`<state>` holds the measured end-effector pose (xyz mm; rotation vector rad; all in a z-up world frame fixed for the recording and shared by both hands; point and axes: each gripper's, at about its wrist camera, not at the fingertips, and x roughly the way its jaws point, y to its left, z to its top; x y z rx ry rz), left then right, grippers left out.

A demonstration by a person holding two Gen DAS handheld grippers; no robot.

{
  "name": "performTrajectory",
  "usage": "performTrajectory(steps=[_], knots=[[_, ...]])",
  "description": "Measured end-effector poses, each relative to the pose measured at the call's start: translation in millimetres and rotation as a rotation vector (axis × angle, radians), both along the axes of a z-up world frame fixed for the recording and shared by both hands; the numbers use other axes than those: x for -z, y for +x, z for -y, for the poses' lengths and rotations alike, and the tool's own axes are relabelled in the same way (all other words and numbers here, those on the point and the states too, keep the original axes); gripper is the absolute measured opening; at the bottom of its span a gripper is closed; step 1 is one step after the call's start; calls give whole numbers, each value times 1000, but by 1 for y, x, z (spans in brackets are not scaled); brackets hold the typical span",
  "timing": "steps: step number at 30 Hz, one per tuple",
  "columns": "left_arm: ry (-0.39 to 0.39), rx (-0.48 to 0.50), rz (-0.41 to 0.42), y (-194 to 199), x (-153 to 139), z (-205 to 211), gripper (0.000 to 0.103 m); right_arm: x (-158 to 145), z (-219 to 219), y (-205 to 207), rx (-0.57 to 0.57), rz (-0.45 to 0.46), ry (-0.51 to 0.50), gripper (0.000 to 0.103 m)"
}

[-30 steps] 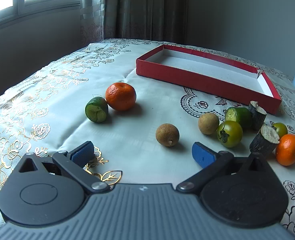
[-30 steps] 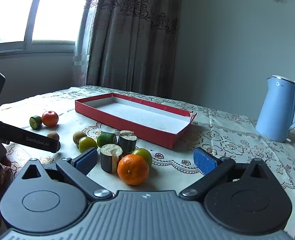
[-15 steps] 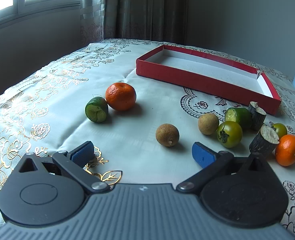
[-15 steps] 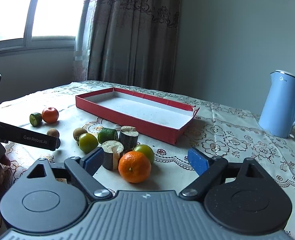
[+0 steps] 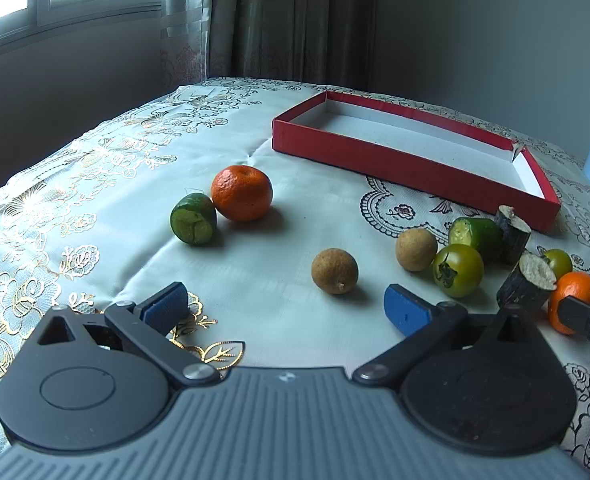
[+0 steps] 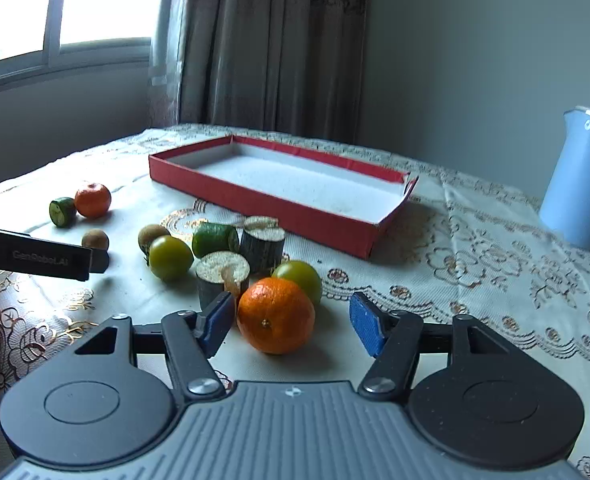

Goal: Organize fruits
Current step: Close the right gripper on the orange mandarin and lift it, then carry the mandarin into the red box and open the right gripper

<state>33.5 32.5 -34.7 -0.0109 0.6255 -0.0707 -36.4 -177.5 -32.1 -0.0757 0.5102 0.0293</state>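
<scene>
Since a second ago my right gripper (image 6: 291,322) has advanced low over the cloth, and its jaws, then wide, are closing around the near orange (image 6: 275,314); the fruit sits between the blue pads (image 6: 365,328), a gap still visible on each side. My left gripper (image 5: 283,306) has not shifted: jaws apart, nothing between them.

Stock, right wrist view, clock bearings from the near orange:
- Green tomato (image 6: 299,280), 1 o'clock, just behind.
- Dark cut stump (image 6: 222,278), 11 o'clock, close beside; second stump (image 6: 263,242) beyond it.
- Cut green fruit (image 6: 214,239) and second green tomato (image 6: 171,258), 10 o'clock.
- Two brown round fruits (image 6: 151,236) (image 6: 95,239), further toward 10 o'clock.
- Far orange (image 6: 92,199) touching a halved green fruit (image 6: 62,211), well apart at 10 o'clock.
- Red tray (image 6: 255,204), 12 o'clock, white inside, holding no fruit.
- Pale blue kettle (image 6: 581,184), 2 o'clock, well apart.

Left wrist view: right gripper's finger (image 5: 585,320) enters at 3 o'clock, against the near orange.

Floral tablecloth (image 6: 495,264) under all.
</scene>
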Motion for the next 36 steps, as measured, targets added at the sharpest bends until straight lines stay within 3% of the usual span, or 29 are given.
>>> performTrajectory(steps=[4,10,15,19,23,27,36], knots=[[-2,0,0,0,0,0,103,1,-2,4,-41,-18,19,42],[-10,0,2,0,0,-1,103,-5,3,1,-35,-16,67,41],[-11,0,3,0,0,-2,103,-37,17,-1,-9,91,88,41],[-15,1,3,0,0,-2,103,-63,30,31,26,139,57,41],[-20,0,4,-1,0,-3,103,-67,46,84,66,94,76,41],[-21,0,4,-1,0,-3,103,-53,56,129,92,15,90,41],[-26,2,4,0,1,-4,103,-21,62,167,120,-89,65,43]])
